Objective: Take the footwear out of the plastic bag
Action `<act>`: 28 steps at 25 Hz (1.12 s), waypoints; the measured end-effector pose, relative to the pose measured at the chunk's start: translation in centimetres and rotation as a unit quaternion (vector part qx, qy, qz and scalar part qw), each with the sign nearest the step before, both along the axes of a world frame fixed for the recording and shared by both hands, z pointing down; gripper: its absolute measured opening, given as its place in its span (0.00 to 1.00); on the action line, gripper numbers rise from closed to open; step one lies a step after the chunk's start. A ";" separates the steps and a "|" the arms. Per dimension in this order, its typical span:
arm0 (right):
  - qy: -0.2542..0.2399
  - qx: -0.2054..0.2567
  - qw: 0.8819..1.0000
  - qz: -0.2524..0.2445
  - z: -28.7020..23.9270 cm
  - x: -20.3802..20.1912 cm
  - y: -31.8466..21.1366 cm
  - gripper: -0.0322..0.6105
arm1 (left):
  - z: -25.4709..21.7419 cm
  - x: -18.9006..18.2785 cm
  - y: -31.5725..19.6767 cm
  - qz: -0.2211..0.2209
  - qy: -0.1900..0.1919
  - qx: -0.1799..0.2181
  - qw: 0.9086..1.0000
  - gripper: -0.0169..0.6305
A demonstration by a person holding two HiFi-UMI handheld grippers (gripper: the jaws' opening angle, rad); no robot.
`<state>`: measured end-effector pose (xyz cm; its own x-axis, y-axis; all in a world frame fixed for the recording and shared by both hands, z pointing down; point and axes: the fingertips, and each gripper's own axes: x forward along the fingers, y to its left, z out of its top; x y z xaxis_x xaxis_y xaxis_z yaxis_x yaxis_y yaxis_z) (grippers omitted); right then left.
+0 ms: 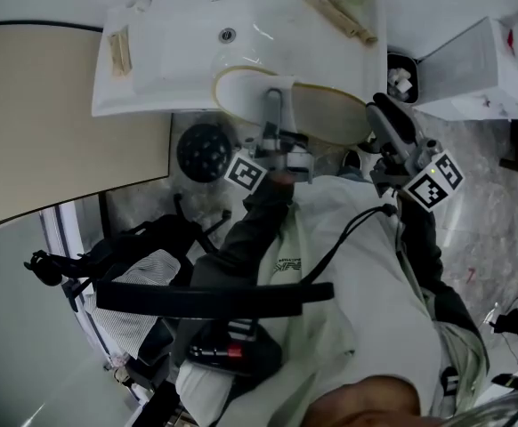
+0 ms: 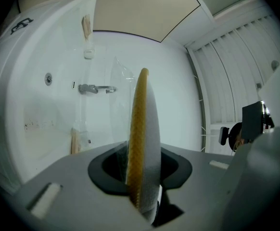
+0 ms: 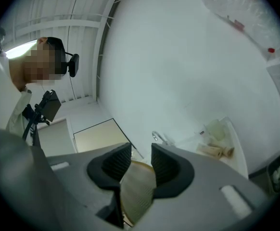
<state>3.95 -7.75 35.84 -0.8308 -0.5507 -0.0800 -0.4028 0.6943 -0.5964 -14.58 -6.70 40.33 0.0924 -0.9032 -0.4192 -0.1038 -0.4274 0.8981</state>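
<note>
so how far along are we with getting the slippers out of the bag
Done: nothing sure; clear plastic shows beside the white slipper. In hand: left tool grips it, right tool grips the tan-soled slipper, over the sink. Left: pulling both clear of the plastic.

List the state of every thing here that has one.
slipper: lifted at the front edge of the sink, clamped edge-on.
left gripper: shut on the slipper.
right gripper: jaws partly apart, slipper at the gap, grip unclear.
tap: no water running.
sink: no standing water.
</note>
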 end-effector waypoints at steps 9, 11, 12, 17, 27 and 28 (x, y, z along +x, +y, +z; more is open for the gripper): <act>-0.036 -0.037 0.999 -0.008 1.2 -0.6 0.1 0.05 | 0.5 0.8 -0.1 0.007 0.004 -0.003 1.000 0.16; -0.035 -0.039 0.999 -0.007 1.4 -0.8 0.2 0.05 | 0.7 0.9 -0.2 0.009 0.007 -0.005 1.000 0.16; -0.033 -0.039 0.999 -0.007 1.4 -0.9 0.2 0.05 | 0.8 0.8 -0.2 0.010 0.009 -0.006 1.000 0.16; -0.020 -0.037 0.999 -0.009 1.6 -1.4 0.5 0.05 | 1.1 1.0 -0.4 0.016 0.013 -0.009 1.000 0.16; -0.010 -0.035 0.999 -0.009 1.7 -1.8 0.7 0.05 | 1.0 0.9 -0.6 0.019 0.009 -0.009 1.000 0.16; -0.010 -0.035 0.999 -0.008 1.8 -1.8 0.7 0.05 | 0.9 0.9 -0.6 0.019 0.008 -0.009 1.000 0.16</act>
